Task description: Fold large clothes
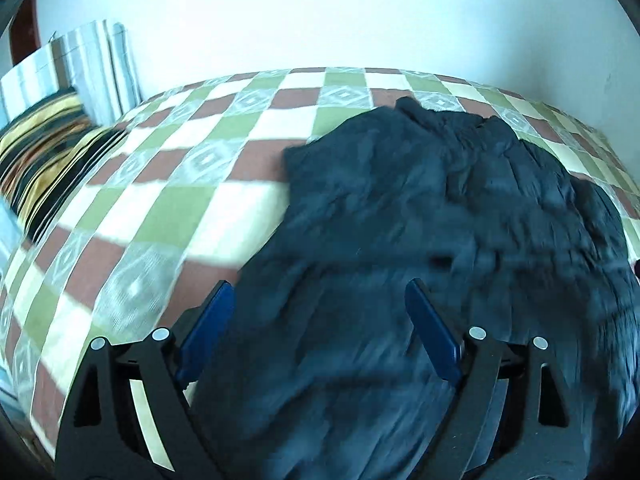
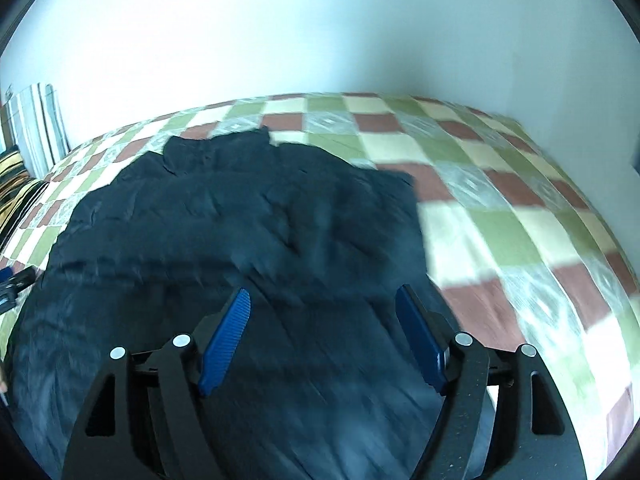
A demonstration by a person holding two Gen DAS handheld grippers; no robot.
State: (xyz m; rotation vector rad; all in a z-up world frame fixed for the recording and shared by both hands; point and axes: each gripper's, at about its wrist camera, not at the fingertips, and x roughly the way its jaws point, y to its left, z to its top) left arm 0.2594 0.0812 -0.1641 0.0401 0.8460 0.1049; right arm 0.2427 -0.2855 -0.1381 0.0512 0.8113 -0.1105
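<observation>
I look across a bed (image 1: 168,184) covered with a checked sheet (image 2: 500,216) in green, cream, brown-red and pale patterned squares. It runs right up to a plain white wall (image 1: 320,12) behind, which is bright and washed out with light. In my right view the wall turns a corner (image 2: 404,76) above the far side of the bed. At the left end, a striped pillow (image 1: 96,64) in grey and white leans upright against the wall. Just beside it lies a cushion (image 1: 44,152) with gold and black stripes. A dark reddish strip of wood (image 1: 24,28) shows at the far left edge, behind the pillow.
</observation>
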